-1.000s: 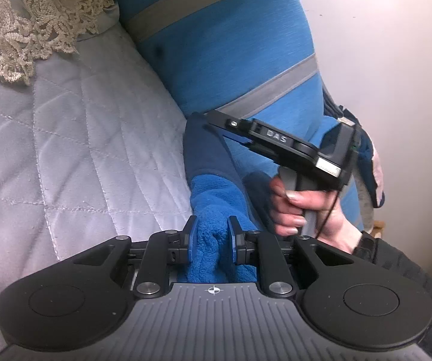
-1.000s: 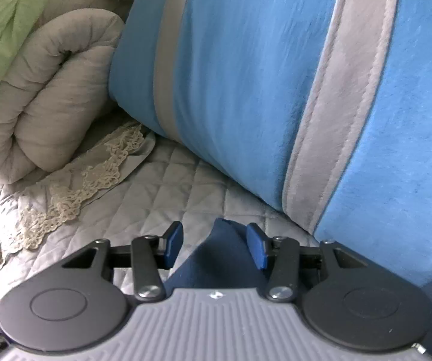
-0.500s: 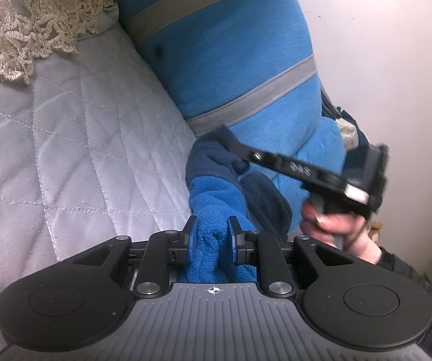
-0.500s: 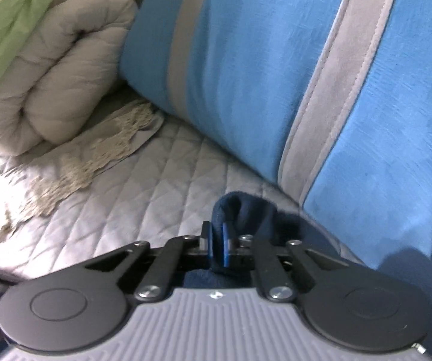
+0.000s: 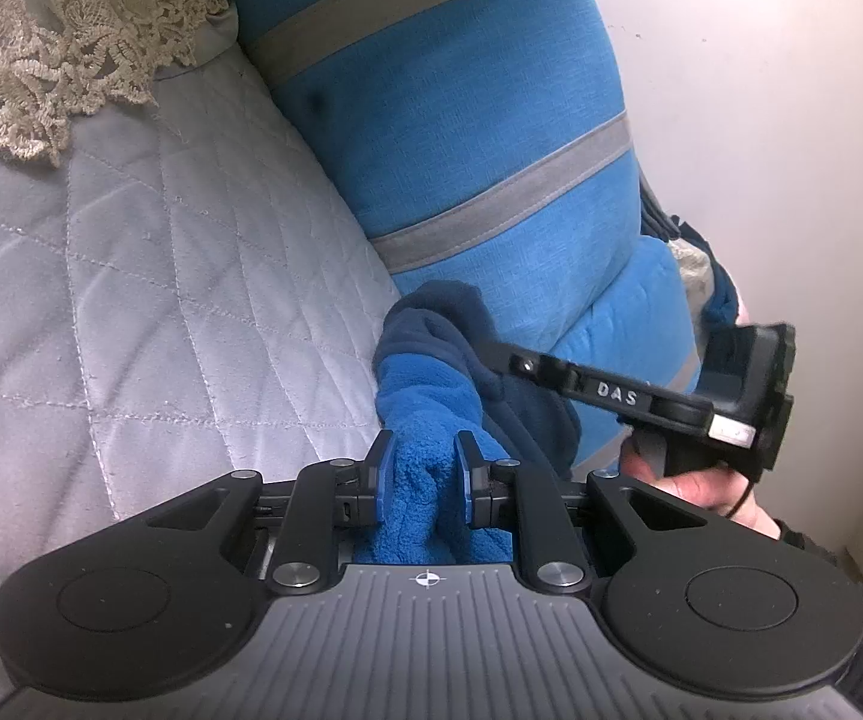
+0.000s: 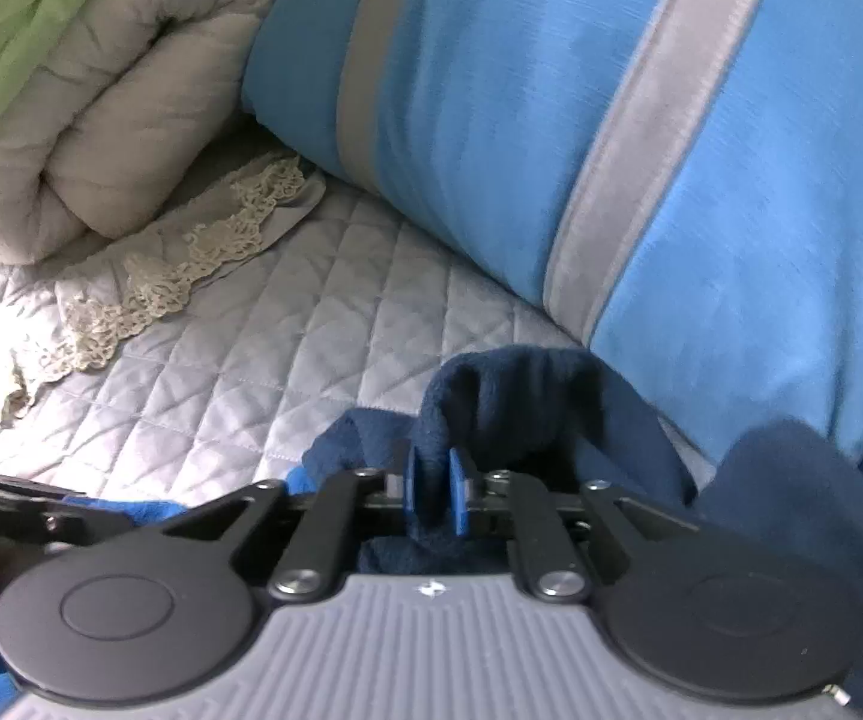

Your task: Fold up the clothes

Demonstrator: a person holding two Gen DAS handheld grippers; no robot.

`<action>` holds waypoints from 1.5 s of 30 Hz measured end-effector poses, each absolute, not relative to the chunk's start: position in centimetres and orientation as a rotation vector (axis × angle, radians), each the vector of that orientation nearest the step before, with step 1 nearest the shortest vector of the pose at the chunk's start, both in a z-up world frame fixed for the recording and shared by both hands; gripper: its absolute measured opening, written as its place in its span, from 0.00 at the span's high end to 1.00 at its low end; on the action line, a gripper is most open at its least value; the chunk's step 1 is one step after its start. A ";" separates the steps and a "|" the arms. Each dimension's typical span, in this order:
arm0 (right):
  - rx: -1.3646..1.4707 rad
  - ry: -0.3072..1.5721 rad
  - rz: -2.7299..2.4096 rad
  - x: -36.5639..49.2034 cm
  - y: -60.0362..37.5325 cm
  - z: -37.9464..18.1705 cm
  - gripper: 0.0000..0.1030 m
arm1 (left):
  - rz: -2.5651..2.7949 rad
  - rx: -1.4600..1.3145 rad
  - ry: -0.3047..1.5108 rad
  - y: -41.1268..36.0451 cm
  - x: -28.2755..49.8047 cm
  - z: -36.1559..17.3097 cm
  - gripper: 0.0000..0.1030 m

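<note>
**Both tools clamped on the fleece**

Your left tool [image 5: 423,474] grips a thick bunch of the bright blue fleece garment [image 5: 425,396], and your right tool [image 6: 433,489] is pinched nearly closed on its dark navy edge [image 6: 509,396]. The garment sits on the quilted bed cover [image 5: 149,300], against the blue striped cushion [image 6: 611,120] (lace trim [image 6: 191,264] lies farther off).

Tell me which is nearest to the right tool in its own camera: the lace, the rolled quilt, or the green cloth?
From the right tool:
1. Lace, on the bedcover, left.
2. Rolled quilt, behind the lace, upper left.
3. Green cloth, atop the quilt, far corner.
</note>
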State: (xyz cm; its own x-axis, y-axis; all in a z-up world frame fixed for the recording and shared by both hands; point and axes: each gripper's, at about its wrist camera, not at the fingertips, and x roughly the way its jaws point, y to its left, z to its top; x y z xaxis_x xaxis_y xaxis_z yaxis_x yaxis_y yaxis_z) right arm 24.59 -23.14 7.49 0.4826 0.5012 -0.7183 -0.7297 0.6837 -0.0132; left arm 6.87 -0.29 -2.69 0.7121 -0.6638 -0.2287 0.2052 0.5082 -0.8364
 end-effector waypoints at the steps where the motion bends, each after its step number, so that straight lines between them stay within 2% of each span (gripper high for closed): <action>1: -0.345 0.747 0.766 24.7 -22.8 7.5 0.71 | -0.561 -0.893 0.580 -0.3 6.9 -2.7 0.80; 2: -0.346 0.742 0.761 25.0 -22.4 7.6 0.65 | -0.561 -0.894 0.579 -0.3 6.8 -2.7 0.80; 7: -0.362 0.743 0.738 26.5 -20.2 7.5 0.56 | -0.563 -0.896 0.577 -0.3 6.7 -2.7 0.80; 11: -0.370 0.759 0.706 28.0 -18.6 7.0 0.41 | -0.564 -0.899 0.576 -0.1 6.6 -2.8 0.80; 13: -0.361 0.773 0.679 29.1 -18.0 6.5 0.42 | -0.564 -0.900 0.575 0.0 6.6 -2.8 0.80; 15: -0.349 0.783 0.649 30.0 -17.5 6.0 0.44 | -0.564 -0.901 0.575 -0.1 6.6 -2.8 0.80; 17: -0.310 0.794 0.628 31.1 -17.5 5.8 0.85 | -0.567 -0.905 0.572 0.0 6.6 -2.8 0.80; 19: -0.220 0.809 0.610 32.3 -18.3 5.7 0.89 | -0.572 -0.914 0.562 0.2 6.5 -2.9 0.80; 23: -0.079 0.800 0.562 33.3 -20.0 6.0 0.92 | -0.540 -0.905 0.568 0.2 6.1 -2.7 0.80; 25: -0.042 0.796 0.540 33.4 -20.7 5.9 0.92 | -0.514 -0.893 0.578 0.1 5.9 -2.5 0.84; 35: 0.037 0.782 0.472 33.7 -21.8 4.9 0.94 | -0.433 -0.811 0.606 -0.2 5.1 -0.5 0.89; 42: 0.071 0.791 0.458 33.9 -21.7 4.9 0.94 | -0.412 -0.770 0.591 -0.1 4.9 0.8 0.88; 45: 0.059 0.803 0.481 33.8 -21.3 5.0 0.94 | -0.403 -0.752 0.585 -0.1 4.9 1.4 0.83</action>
